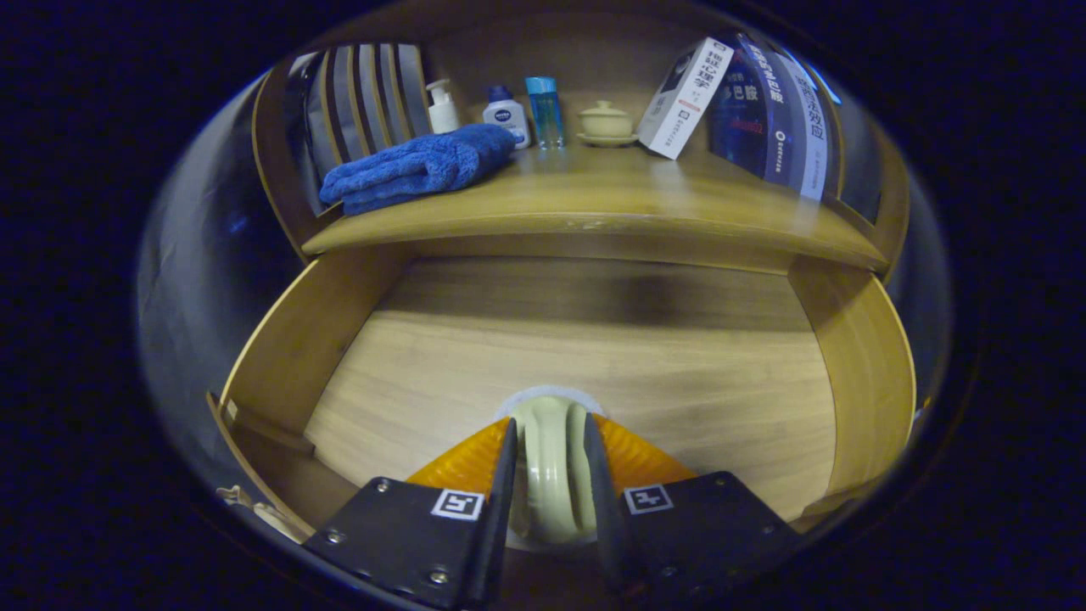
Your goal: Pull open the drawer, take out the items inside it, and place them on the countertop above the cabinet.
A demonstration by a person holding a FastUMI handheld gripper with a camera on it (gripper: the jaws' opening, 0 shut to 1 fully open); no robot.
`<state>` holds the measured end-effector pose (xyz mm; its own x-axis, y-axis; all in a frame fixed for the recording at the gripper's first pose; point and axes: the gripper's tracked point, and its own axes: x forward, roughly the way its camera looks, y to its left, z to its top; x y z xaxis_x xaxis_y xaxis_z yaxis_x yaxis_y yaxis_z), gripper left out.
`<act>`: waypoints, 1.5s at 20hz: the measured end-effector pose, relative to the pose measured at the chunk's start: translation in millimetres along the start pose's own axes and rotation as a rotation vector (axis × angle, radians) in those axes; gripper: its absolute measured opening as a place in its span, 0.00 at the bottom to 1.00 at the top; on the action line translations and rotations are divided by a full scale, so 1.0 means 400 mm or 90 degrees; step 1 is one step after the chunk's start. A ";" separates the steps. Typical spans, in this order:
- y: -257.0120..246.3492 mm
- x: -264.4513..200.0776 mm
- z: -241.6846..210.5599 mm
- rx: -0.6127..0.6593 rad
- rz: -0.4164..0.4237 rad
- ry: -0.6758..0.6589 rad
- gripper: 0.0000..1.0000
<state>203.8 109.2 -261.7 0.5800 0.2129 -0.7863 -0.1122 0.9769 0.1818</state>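
Cannot make out what the pale round thing (551,462) is — pinched between the gripper (550,441) fingers, both pressing its sides, lower part hidden behind them. Far back of the drawer (594,297), under the desk (594,204), lost in shadow. Behind the blue towel (420,165) on the desk, pump bottle (441,106) partly hidden. Small bottles beside it too small to identify.

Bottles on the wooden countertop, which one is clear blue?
The tall clear blue bottle, rightmost of the three, beside the cream lidded bowl. The white pump bottle and the white blue-capped bottle are opaque white.
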 end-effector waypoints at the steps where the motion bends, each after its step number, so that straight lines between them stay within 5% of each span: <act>1: -0.002 0.000 0.000 -0.001 -0.001 0.002 0.46; 2: -0.003 -0.001 -0.001 -0.002 -0.001 0.002 0.46; 5: -0.006 0.004 0.007 -0.014 -0.003 -0.016 0.19; 18: -0.030 -0.020 0.047 0.045 -0.012 -0.081 0.19; 30: -0.075 -0.108 0.255 0.064 -0.053 -0.195 0.19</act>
<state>264.3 68.7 -172.9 0.8015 0.1020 -0.5892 0.0171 0.9810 0.1930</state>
